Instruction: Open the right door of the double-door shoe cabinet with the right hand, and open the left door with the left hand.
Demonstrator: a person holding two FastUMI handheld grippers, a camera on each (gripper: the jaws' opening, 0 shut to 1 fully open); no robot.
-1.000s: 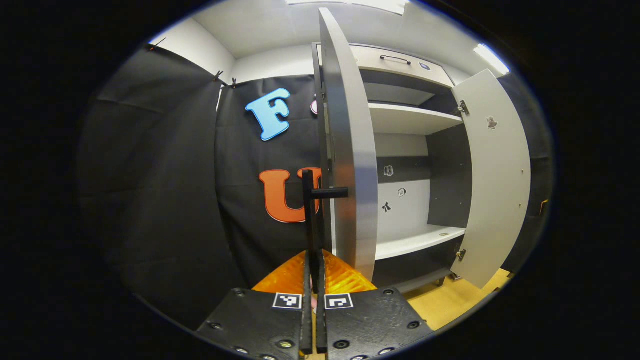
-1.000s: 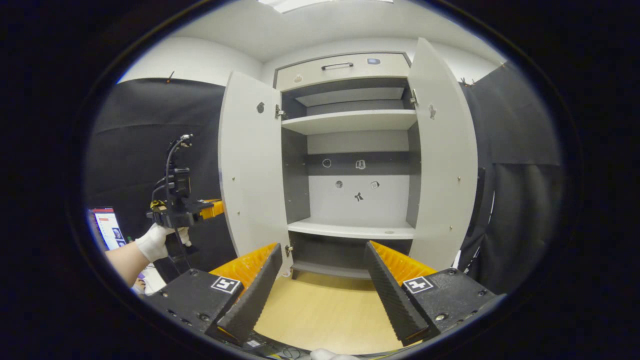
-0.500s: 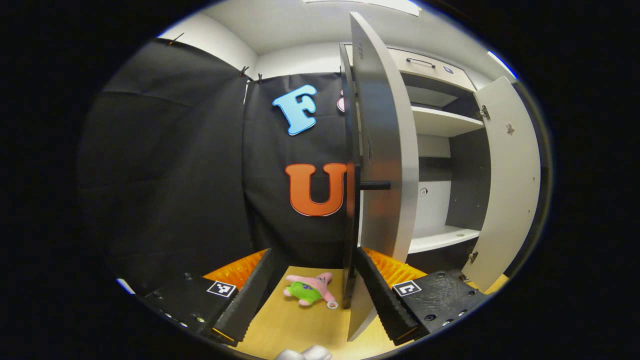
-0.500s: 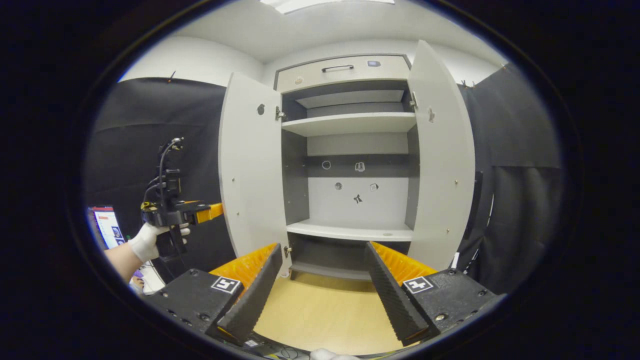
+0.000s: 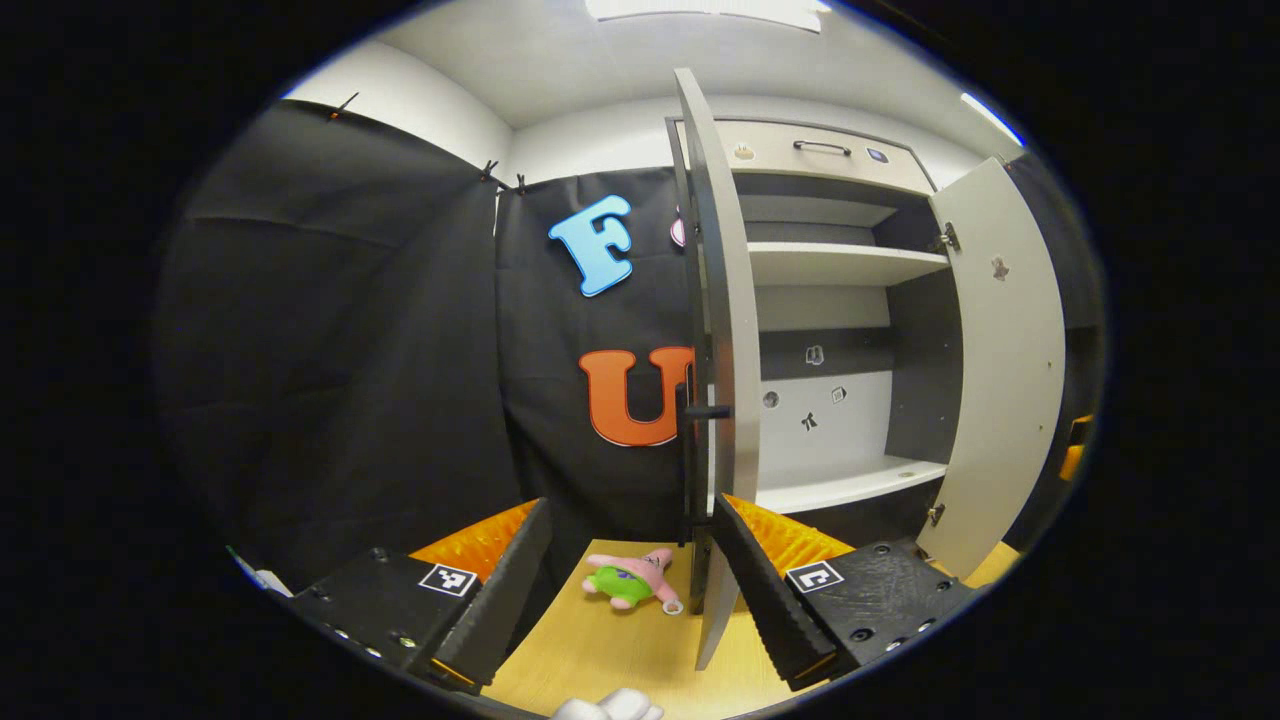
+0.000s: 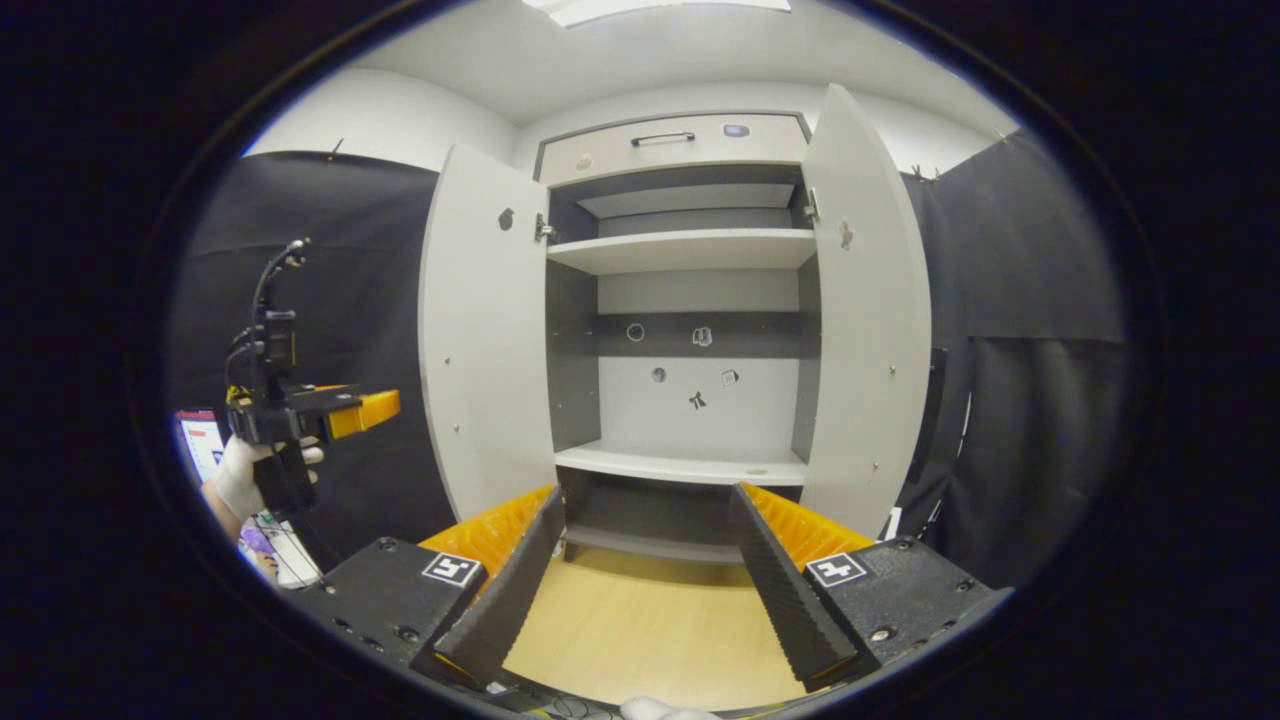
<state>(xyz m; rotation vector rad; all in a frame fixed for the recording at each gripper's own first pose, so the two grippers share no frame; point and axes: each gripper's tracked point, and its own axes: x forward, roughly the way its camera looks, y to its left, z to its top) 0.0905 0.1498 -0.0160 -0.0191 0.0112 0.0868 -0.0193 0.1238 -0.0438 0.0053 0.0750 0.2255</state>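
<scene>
While both doors are standing wide open, the shoe cabinet [image 6: 690,300] is filling the centre of the right gripper view, its left door [image 6: 485,320] and right door [image 6: 865,310] swinging outward around bare shelves. At lower centre, the right tool [image 6: 645,555] is hovering with fingers apart. At mid left, a gloved hand is holding the left tool [image 6: 375,405], whose fingers are apart in the left gripper view, near a plush toy [image 5: 630,580] lying on the floor.

Both grippers had jaws spread wide, gripping nothing. Left gripper [image 5: 625,590] was held level by a white-gloved hand [image 6: 243,475] off to the side; right gripper [image 6: 640,580] pointed straight ahead.
</scene>
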